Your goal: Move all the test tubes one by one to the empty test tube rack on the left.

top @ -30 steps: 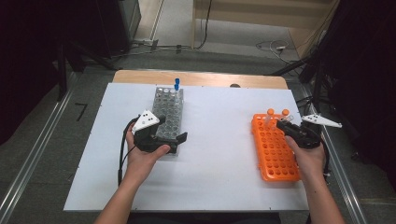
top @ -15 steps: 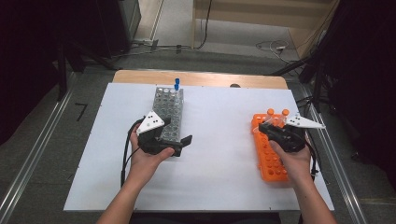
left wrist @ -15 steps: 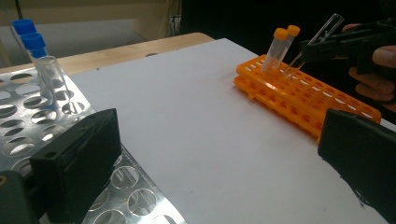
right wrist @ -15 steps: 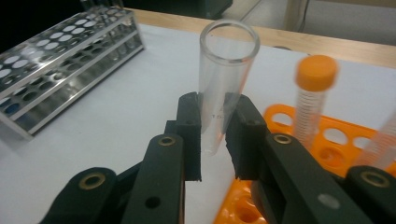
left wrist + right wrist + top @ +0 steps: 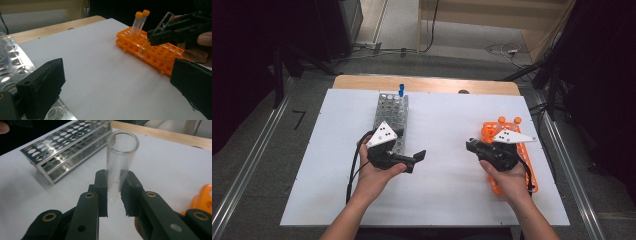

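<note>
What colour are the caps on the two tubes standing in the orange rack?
Orange caps, clearest in the left gripper view.

Clear glossy glass tube (image 5: 121,157), shiny perforated metal rack (image 5: 67,147), smooth orange plastic rack (image 5: 160,50), matt white tabletop (image 5: 442,130)

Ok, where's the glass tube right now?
Clamped in the right gripper, the glass tube hangs over the white mat left of the orange rack.

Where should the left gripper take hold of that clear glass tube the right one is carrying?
Probably on the bare lower half of the glass tube. The right gripper is shut on its middle and the open mouth points up and away, so the rounded end below stays free. The left gripper, open, could come across the white table toward the orange rack, jaws straddling the tube crosswise.
</note>
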{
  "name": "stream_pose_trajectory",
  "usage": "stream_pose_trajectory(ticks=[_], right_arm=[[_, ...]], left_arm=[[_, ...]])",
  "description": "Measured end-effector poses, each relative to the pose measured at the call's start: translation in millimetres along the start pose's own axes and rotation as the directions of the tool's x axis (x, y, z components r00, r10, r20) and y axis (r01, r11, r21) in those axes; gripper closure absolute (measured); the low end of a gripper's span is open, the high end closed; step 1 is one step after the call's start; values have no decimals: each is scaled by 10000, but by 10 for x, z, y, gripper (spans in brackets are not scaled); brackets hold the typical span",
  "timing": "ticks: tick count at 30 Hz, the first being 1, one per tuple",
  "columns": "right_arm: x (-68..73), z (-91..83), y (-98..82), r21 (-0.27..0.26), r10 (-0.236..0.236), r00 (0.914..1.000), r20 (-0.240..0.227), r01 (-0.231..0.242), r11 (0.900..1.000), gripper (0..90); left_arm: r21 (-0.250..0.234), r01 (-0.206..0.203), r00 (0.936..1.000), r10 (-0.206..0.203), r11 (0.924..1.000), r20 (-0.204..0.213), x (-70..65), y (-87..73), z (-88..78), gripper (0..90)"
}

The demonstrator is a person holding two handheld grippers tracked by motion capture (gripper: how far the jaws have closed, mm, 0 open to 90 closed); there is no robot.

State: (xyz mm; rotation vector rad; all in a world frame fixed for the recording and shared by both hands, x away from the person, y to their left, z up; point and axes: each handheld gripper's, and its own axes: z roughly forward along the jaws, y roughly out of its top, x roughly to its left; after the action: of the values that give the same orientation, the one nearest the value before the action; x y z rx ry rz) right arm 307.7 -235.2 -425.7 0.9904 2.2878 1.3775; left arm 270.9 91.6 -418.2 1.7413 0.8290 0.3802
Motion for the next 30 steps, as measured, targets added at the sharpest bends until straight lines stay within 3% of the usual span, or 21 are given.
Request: stream_pose_trajectory(ticks=[6,19,30], right_arm=[[168,88,-9,231,-301,9985,-458,312,9992,737],[512,225,-4,510,-941,9848,-1461,1025,9934,738],[698,271,2,732,-1302,9697,-2066,1480,9863,737]], left_arm=[[-73,-213,9984,217,9997,515,-94,7,39,65],[-325,-599,9870,640,9977,1471,-259,-4,132,353],[-53,-1208,9693,1191,9927,2150,-383,-28,238,582]])
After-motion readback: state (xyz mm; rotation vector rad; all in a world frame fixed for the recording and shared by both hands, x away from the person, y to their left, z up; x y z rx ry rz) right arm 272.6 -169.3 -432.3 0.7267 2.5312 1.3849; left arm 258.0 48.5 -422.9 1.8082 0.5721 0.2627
